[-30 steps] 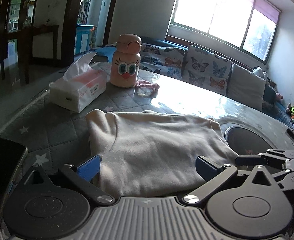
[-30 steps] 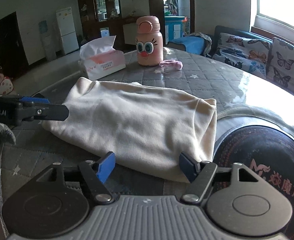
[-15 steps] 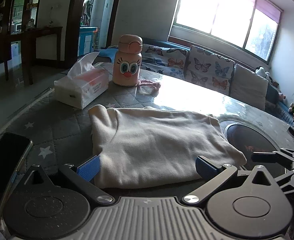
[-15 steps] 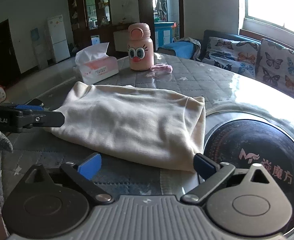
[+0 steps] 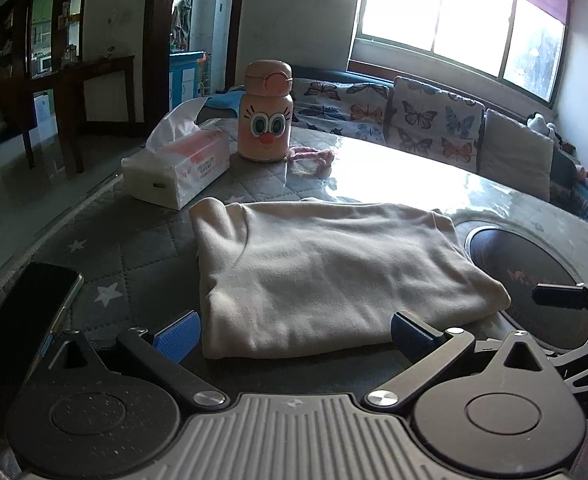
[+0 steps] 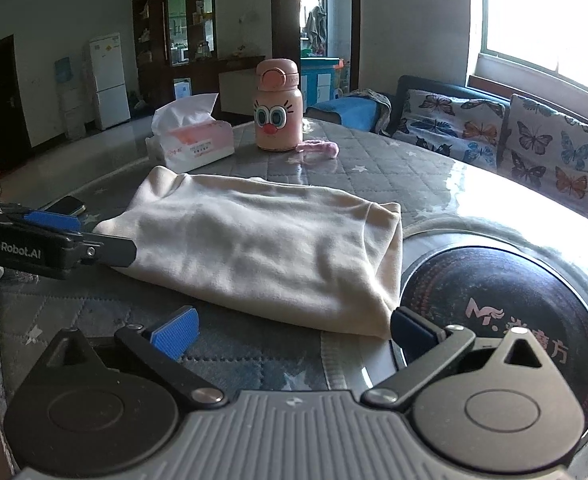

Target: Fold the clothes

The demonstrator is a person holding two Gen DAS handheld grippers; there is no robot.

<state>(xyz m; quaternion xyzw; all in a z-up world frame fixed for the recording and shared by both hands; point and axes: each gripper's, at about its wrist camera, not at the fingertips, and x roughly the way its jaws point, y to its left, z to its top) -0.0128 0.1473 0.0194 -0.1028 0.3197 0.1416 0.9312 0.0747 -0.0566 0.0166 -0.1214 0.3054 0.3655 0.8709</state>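
Observation:
A cream garment (image 5: 334,272) lies folded into a flat rectangle on the grey quilted table (image 5: 134,240). It also shows in the right wrist view (image 6: 262,248). My left gripper (image 5: 294,334) is open and empty, just short of the garment's near edge. My right gripper (image 6: 294,330) is open and empty, at the garment's near right corner. The left gripper's fingers (image 6: 74,240) show from the side at the left of the right wrist view, beside the garment's left end.
A tissue box (image 5: 178,168), a pink cartoon bottle (image 5: 266,116) and a pink hair tie (image 5: 314,154) stand behind the garment. A black phone (image 5: 18,320) lies at the left. A round black hob (image 6: 506,320) is set into the table at the right. A sofa is beyond.
Both grippers have drawn back from the garment and risen a little. The right gripper's jaws have opened wider. The garment lies still.

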